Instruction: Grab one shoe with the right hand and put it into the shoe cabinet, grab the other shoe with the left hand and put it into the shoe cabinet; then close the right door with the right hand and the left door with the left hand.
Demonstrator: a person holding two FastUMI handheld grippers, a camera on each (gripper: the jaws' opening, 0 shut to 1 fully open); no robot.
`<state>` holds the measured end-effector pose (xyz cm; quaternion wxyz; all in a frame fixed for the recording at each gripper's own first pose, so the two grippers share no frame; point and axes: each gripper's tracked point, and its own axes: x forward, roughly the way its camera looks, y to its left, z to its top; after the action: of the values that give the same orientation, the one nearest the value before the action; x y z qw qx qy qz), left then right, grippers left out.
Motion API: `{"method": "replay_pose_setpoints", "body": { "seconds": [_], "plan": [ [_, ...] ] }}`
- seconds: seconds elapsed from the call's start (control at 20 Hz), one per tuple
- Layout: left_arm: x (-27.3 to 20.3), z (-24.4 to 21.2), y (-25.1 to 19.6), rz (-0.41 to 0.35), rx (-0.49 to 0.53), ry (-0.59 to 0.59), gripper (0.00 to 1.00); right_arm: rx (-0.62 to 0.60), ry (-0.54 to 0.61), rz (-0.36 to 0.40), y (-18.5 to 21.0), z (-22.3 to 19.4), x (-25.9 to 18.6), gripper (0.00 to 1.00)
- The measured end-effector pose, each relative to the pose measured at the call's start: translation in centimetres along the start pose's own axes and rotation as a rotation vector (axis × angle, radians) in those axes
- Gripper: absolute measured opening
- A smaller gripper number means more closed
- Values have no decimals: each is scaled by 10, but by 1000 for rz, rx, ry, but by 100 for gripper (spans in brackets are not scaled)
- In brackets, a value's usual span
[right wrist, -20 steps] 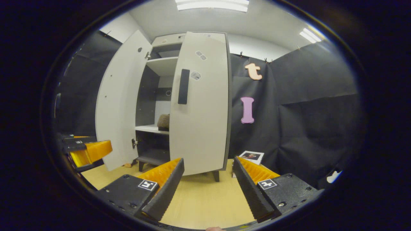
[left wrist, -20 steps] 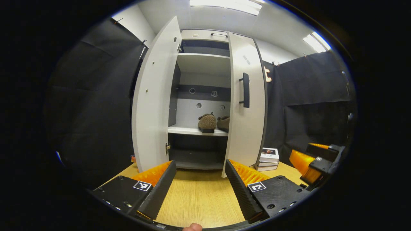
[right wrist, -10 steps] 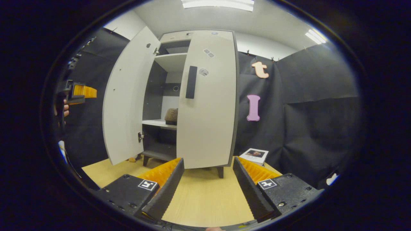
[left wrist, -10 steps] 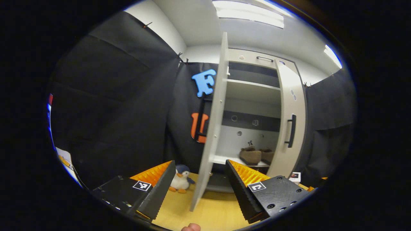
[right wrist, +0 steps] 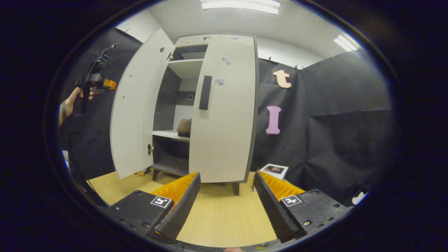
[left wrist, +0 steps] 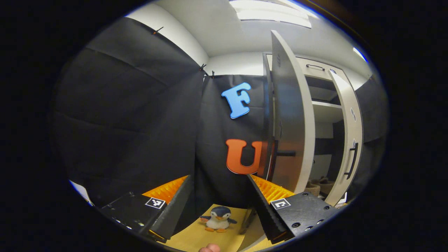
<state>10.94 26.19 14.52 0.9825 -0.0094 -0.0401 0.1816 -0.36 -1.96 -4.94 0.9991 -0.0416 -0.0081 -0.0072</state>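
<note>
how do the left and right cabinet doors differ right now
The left door stands swung wide open toward the camera; the right door is almost shut, covering most of its half of the cabinet.
The right gripper view shows the left door's plain inner face with hinge hardware at its lower edge, and the right door's outer face with a dark vertical handle.
Both are tall, pale panels of about the same height.
</note>
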Motion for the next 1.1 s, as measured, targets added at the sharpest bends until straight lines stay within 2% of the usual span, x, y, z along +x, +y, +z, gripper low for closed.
{"method": "replay_pose_setpoints", "body": {
  "seconds": [0.2, 0.5, 0.85, 1.1],
  "plan": [
    [21, 4, -5, -20, -13, 10, 93, -2, 3, -9, -2, 2, 5, 99],
    [16, 6, -13, -42, 18, -13, 92, -6, -10, -5, -1, 5, 12, 99],
    [-1, 4, -54, -143, 2, 5, 90, -16, -9, 10, 4, 0, 8, 99],
    [-12, 0, -99, -231, -15, 25, 90, -23, -14, -14, -8, 1, 1, 98]
  ]
}}
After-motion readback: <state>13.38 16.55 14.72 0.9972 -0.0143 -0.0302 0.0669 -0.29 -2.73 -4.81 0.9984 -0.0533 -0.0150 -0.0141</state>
